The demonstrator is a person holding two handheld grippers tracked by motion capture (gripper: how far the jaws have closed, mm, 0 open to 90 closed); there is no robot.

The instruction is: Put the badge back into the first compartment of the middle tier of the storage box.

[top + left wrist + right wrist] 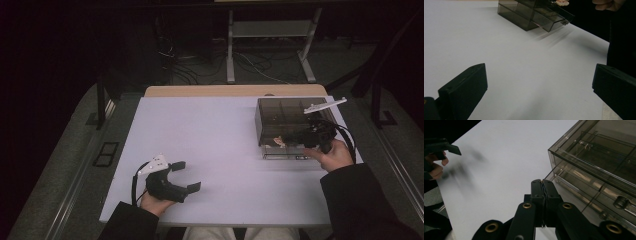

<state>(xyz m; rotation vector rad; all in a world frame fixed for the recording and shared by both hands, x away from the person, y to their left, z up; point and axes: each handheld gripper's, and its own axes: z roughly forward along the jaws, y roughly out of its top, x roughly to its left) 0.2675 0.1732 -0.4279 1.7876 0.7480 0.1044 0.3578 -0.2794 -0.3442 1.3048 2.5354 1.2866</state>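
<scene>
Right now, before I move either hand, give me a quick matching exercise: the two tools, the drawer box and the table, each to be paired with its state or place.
Things:
1. left tool
2. right tool
3. drawer box
4. table

States or places:
A. smoky see-through plastic, at the far right of the table, one drawer pulled out
B. jaws wide apart, nothing between them, near the front left
C. white top, bearing everything
D. jaws pressed together, beside the box's open drawer

Pairs: 1-B, 2-D, 3-A, 4-C
</scene>
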